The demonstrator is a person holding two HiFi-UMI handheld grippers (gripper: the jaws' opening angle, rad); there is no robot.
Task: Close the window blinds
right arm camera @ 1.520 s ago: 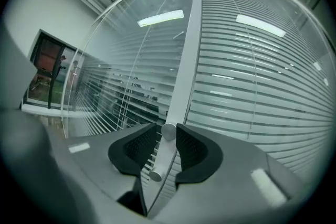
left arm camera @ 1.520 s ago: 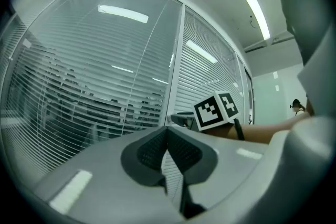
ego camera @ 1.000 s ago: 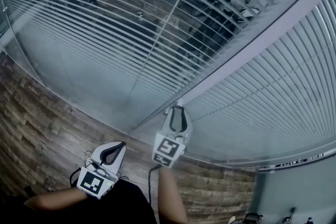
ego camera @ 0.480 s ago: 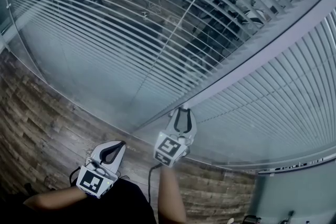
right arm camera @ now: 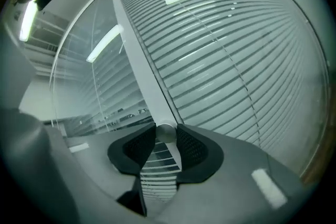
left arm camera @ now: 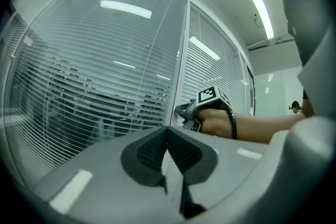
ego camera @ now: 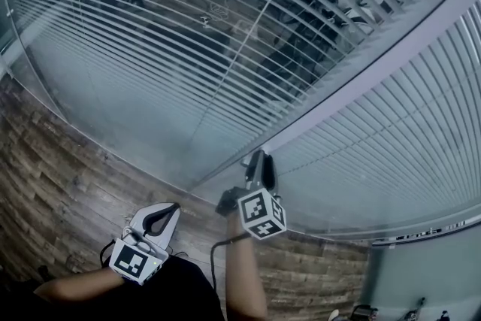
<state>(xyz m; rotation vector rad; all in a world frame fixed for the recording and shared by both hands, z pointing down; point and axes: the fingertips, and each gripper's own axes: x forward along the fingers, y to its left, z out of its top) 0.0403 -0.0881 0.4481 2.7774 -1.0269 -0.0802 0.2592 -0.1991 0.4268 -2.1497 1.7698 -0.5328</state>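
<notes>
**Right gripper clamped on blind knob, left gripper idle**

- Right gripper (right arm camera: 166, 129): both dark ribbed pads press on the small round silver knob (right arm camera: 166, 134), one pad on each side. The grip is firm, with no gap showing at the contact.
- The knob sits on the pale grey vertical mullion (ego camera: 391, 34) between the two glazed panels, low on it. In the head view the jaw tips are right against the mullion.
- The gripper points level at the glass. Its marker cube (ego camera: 262, 213) sits behind the jaws, and the hand (left arm camera: 215, 120) is wrapped round the body. A dark cable (ego camera: 218, 259) hangs from it along the right forearm (ego camera: 244, 282).
- Left gripper (left arm camera: 167, 129): its pad tips are pressed together with nothing between them. It is held low, to the left of the right gripper and well back from the glass, touching nothing. Its marker cube (ego camera: 137, 261) faces the head camera.
- White horizontal slat blinds, left panel (ego camera: 188, 34): the slats are tilted open, and dark furniture in the room behind shows through the gaps. A thin cord (ego camera: 263, 11) runs down the panel.
- White horizontal slat blinds, right panel (ego camera: 406, 124): the slats read as broad pale bands, and little is visible through them.
- A brown wood-plank floor (ego camera: 52, 184) runs along the foot of the glazing, under both arms.
</notes>
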